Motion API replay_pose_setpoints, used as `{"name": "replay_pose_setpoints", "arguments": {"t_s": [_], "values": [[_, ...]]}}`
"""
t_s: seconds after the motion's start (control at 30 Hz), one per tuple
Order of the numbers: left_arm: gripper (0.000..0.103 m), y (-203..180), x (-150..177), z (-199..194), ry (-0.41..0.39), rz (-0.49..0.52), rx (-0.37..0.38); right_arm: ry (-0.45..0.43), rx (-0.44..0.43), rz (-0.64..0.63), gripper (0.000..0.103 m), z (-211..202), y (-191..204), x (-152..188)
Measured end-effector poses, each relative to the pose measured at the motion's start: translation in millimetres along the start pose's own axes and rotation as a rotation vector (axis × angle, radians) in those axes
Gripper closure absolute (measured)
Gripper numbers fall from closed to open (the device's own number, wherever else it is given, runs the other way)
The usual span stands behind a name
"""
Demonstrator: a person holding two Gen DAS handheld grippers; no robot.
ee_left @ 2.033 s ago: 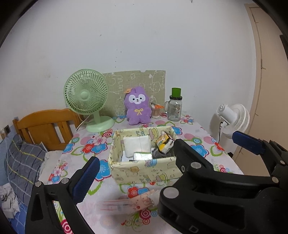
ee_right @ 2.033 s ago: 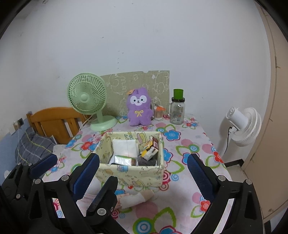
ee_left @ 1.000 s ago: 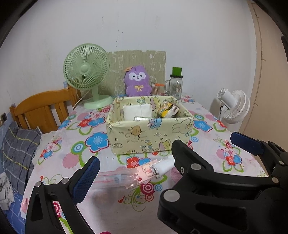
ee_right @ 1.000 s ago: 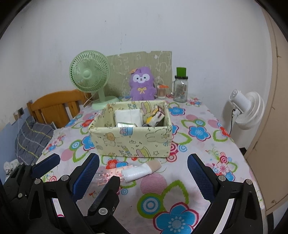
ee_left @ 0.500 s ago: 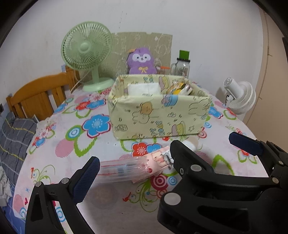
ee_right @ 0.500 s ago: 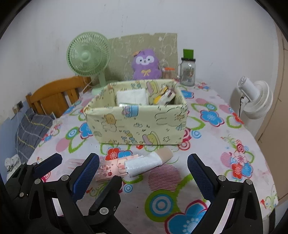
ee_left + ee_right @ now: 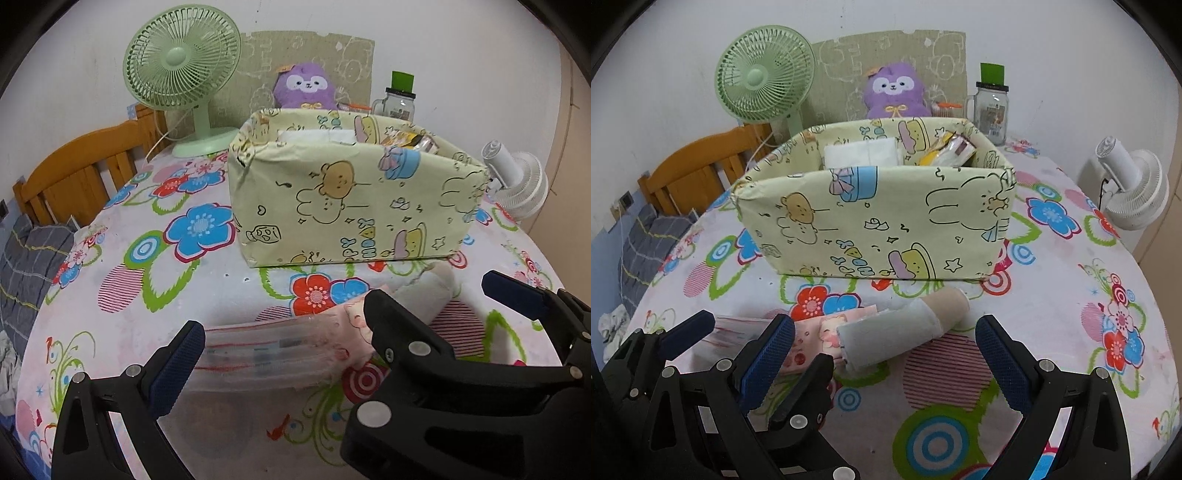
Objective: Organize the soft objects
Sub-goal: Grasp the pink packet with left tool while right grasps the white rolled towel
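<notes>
A clear flat packet with pink cartoon print (image 7: 269, 350) (image 7: 812, 332) lies on the flowered tablecloth in front of a yellow cartoon-print fabric box (image 7: 351, 206) (image 7: 879, 221). A white soft roll with a beige end (image 7: 901, 332) (image 7: 424, 291) rests against the packet's right end. My left gripper (image 7: 288, 350) hangs open low over the packet. My right gripper (image 7: 886, 350) is open, and the roll lies between its pads. The two grippers sit side by side and overlap. Inside the box are a white folded pack (image 7: 864, 153) and yellow snack packets (image 7: 945, 151).
Behind the box stand a purple plush (image 7: 894, 92), a green desk fan (image 7: 764, 77) and a glass jar with a green lid (image 7: 991, 110). A wooden chair back (image 7: 85, 177) and grey checked cloth (image 7: 33, 258) are off the left edge. A white fan (image 7: 1134, 192) is at the right.
Both grippers have come down and forward toward the table. The box looms larger, and the packet and roll now lie between the fingers. Both stay open.
</notes>
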State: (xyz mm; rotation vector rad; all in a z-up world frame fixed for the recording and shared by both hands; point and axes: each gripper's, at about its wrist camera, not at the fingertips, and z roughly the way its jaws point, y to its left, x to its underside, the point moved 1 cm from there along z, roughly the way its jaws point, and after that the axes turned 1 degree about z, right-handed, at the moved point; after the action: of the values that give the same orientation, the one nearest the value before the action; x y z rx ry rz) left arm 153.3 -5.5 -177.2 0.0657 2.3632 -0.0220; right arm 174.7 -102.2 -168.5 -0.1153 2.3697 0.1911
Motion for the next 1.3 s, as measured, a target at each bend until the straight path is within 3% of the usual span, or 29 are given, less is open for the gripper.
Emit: {"name": "replay_pose_setpoints", "arguments": {"t_s": [0.2,0.4,0.47,0.67,1.3], "values": [[0.0,1.6,-1.9,11.7,0.02,0.012,-0.021,0.026,-0.002,0.016,0.007,14.7,-1.8,-1.3],[0.0,-1.5,-0.3,18.7,0.047,0.033,-0.014,0.067,-0.016,0.043,0.023,26.7,-4.9,2.2],[0.0,-2.6,0.4,20.2,0.064,0.036,-0.004,0.081,-0.019,0.046,0.034,28.7,-4.0,3.5],[0.0,-2.3,0.6,19.7,0.07,0.027,0.007,0.09,-0.028,0.053,0.046,27.2,-3.7,4.3],[0.0,9.1,9.8,-20.8,-0.004,0.0,-0.02,0.002,-0.026,0.019,0.051,-11.3,11.8,7.7]]}}
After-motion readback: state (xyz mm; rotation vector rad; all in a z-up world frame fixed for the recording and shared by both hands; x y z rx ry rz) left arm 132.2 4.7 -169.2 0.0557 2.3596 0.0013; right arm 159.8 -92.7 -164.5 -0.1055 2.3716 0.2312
